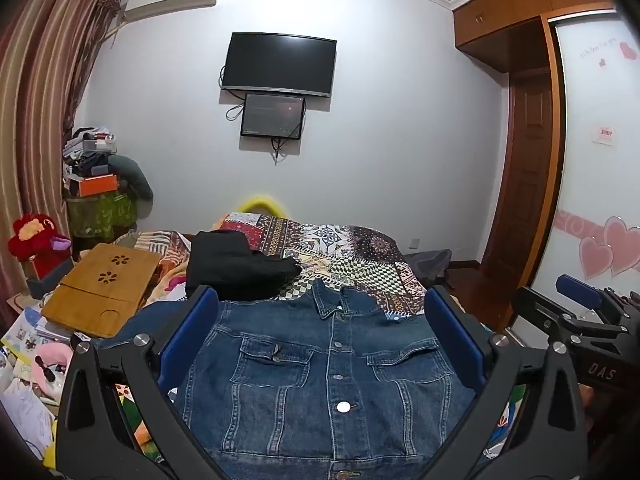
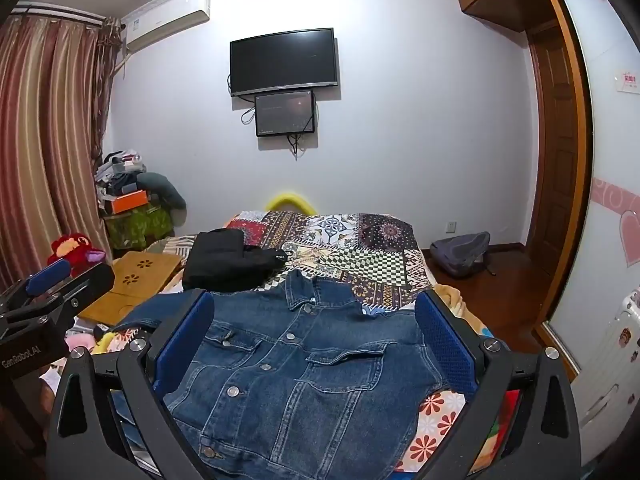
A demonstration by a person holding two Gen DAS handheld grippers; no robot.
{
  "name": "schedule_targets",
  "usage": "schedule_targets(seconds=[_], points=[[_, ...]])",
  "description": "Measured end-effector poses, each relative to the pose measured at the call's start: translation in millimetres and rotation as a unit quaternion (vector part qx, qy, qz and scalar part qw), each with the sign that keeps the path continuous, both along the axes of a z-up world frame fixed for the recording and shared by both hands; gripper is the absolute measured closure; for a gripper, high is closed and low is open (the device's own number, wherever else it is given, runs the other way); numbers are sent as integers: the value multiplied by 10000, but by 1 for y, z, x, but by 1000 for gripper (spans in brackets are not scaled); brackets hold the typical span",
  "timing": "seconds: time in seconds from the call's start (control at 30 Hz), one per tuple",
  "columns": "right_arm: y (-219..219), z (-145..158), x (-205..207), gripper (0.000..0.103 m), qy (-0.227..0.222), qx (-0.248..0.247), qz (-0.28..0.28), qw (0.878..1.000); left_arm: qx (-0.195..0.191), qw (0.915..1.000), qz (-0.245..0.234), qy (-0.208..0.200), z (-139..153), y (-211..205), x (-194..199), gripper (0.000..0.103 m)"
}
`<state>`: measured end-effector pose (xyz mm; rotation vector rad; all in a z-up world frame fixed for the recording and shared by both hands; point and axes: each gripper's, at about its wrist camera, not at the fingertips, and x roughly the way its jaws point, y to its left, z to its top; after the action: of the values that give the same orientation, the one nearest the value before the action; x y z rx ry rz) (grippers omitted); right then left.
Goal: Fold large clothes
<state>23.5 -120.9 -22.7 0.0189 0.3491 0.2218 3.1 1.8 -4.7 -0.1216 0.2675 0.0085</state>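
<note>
A dark blue denim jacket w/ metal buttons (image 1: 320, 380) lies front-up and buttoned on the bed with a patchwork-patterned cover (image 1: 360, 256), collar at the far end, hem toward the cameras, two flap chest pockets showing. Its sleeves are not clearly visible.

The left gripper (image 1: 322, 344) hangs above the jacket's chest, jaws spread about as wide as they go, blue pads to either side of the garment in view, nothing held. The right gripper (image 2: 316, 344) is likewise wide open and empty, hovering over the jacket's right half. Each gripper shows at the edge of the other's view, so they sit side by side, apart.

Beyond the collar, to the far left, a folded black garment (image 1: 236, 264) rests on the bed, just apart from the jacket. Left of it lies a bamboo lap tray w/ flower cut-outs (image 1: 100, 288). A grey backpack (image 2: 464, 252) lies on the floor, far right.
</note>
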Motion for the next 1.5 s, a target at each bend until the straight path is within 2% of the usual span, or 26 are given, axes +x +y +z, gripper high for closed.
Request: schedule_targets(seconds=[1.5], points=[[4,-4,1,3,74,17,-1,10000,-40,9999,59,85,-1,2,4,0]])
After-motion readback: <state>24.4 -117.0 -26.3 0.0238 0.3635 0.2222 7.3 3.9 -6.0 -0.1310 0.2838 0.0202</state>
